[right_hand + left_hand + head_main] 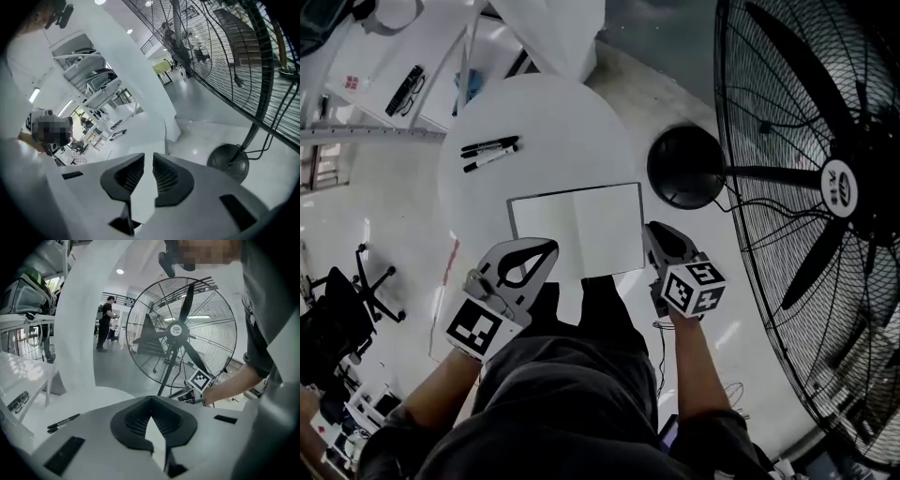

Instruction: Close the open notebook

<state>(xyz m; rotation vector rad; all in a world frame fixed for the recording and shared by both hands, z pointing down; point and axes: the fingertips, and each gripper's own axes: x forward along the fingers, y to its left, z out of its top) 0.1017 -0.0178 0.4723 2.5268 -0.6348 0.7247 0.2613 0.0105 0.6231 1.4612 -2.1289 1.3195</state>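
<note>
Round white table (pixel 567 108), bare glossy top. Open notebook (pixel 577 225) flat on it, blank white pages up, spine running away from person, set toward table's near side. Two black markers (pixel 490 152) side by side farther back and to left, nearly parallel, well apart from notebook. Rest of tabletop bare white.

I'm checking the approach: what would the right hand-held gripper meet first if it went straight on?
Probably the right edge of the notebook: the right hand-held gripper points down toward it. Depth is unclear, so it might touch the bare table just beside it.
</note>
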